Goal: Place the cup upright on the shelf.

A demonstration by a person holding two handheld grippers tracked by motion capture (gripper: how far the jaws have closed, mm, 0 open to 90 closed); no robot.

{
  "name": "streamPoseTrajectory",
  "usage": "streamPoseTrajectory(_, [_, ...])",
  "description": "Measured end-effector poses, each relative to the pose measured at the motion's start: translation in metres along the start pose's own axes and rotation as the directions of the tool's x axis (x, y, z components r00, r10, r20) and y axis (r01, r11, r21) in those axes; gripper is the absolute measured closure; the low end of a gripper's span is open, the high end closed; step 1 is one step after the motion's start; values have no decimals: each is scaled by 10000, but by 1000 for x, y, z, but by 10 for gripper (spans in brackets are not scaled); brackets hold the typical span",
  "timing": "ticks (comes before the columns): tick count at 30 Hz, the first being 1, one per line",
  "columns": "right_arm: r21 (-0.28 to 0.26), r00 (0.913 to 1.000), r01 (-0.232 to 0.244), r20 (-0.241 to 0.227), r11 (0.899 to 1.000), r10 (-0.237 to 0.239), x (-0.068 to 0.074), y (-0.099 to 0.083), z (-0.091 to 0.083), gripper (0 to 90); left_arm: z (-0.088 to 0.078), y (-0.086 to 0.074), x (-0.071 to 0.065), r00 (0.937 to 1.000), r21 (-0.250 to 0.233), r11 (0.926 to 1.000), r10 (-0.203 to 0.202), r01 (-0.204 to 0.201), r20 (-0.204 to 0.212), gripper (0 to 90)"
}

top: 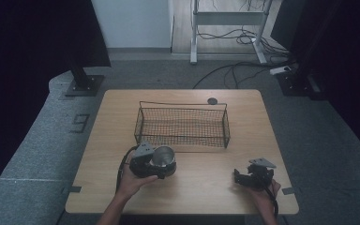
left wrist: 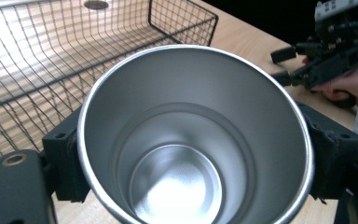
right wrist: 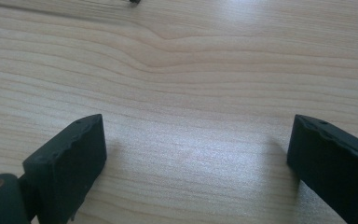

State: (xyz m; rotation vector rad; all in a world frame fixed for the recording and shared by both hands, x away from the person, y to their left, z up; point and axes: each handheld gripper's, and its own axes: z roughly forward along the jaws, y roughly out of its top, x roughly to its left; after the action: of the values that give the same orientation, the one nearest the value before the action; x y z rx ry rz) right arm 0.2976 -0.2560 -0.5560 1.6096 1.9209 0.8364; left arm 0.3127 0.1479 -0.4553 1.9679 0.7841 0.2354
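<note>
We've got the left gripper (top: 161,165) clamped on the shiny round steel cup (top: 163,157), lower left of centre. It's rigid and probably slick, so grip the wall below the rim. Right gripper (top: 240,176) has jaws wide apart over the wooden table (top: 243,131), lower right. Black wire mesh basket (top: 182,125) sits mid-frame, empty.

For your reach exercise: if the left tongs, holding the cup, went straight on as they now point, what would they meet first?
Probably the wire basket: it lies just beyond the cup in the left tongs, though depth is unclear.
</note>
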Motion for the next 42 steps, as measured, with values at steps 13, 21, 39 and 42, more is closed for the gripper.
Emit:
streamPoseTrajectory(13, [-9,10000,21,-15,10000,-21,0,0,0,48,-1,9,13,9997,49,9998,-194,195,-156,145])
streamPoseTrajectory(21, [-9,10000,46,-35,10000,-46,0,0,0,50,-8,20,17,9997,3,10000,-51,51,-257,145])
streamPoseTrajectory(39, [-16,10000,51,-41,10000,-52,0,0,0,51,-2,45,31,9989,-35,10000,0,-1,-477,145])
streamPoseTrajectory(42, [-17,10000,34,-33,10000,-34,0,0,0,51,1,47,34,9985,16,10000,8,-7,-553,145])
